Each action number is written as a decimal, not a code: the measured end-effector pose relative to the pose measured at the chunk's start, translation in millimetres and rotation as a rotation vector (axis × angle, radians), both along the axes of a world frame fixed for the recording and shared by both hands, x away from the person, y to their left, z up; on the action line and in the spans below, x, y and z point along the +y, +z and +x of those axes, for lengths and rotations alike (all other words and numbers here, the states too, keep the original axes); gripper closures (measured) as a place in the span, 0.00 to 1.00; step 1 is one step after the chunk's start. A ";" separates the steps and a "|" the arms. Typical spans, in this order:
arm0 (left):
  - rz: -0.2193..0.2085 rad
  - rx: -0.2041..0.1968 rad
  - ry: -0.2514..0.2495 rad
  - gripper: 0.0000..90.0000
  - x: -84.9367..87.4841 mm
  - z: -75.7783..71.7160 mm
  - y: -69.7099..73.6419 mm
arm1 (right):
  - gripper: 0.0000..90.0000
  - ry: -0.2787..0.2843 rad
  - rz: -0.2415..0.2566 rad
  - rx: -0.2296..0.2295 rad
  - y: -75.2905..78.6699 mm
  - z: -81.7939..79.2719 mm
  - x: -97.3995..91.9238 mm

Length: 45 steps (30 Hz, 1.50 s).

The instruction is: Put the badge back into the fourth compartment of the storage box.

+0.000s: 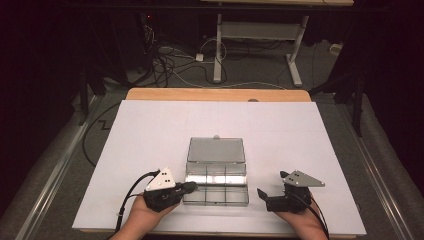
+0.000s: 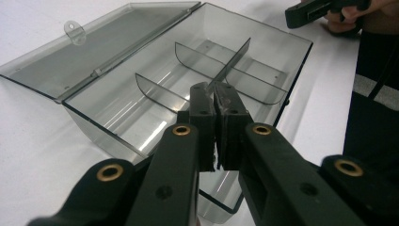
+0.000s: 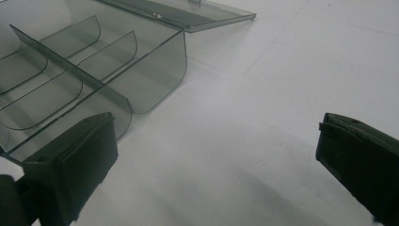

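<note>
The clear grey plastic compartment box lies open near the front middle of the white table, its lid folded flat behind it. The left gripper, jaws pressed together, reaches over the box's dividers. The right gripper hovers beside the box, jaws wide apart.
</note>
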<state>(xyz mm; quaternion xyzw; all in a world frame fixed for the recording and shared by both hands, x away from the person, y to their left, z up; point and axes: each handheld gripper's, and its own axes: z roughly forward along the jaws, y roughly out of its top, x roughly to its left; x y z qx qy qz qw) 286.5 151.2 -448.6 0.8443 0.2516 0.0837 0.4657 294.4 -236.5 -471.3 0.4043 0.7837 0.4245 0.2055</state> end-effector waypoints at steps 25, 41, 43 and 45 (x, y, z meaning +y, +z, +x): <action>0.051 0.022 -0.033 0.94 -11.9 -0.9 -13.0 | 0.00 -0.001 0.000 0.006 -0.3 -0.5 0.8; 0.006 0.035 -0.001 0.62 -1.2 4.3 -9.5 | 0.00 -0.001 -0.002 0.004 0.0 -0.9 0.7; 0.000 0.040 0.011 0.57 1.9 6.0 -8.9 | 0.00 0.002 -0.003 0.001 0.0 -0.5 0.4; -0.008 0.043 0.022 0.51 5.2 7.6 -8.3 | 0.00 0.004 -0.004 -0.001 0.2 -0.4 0.1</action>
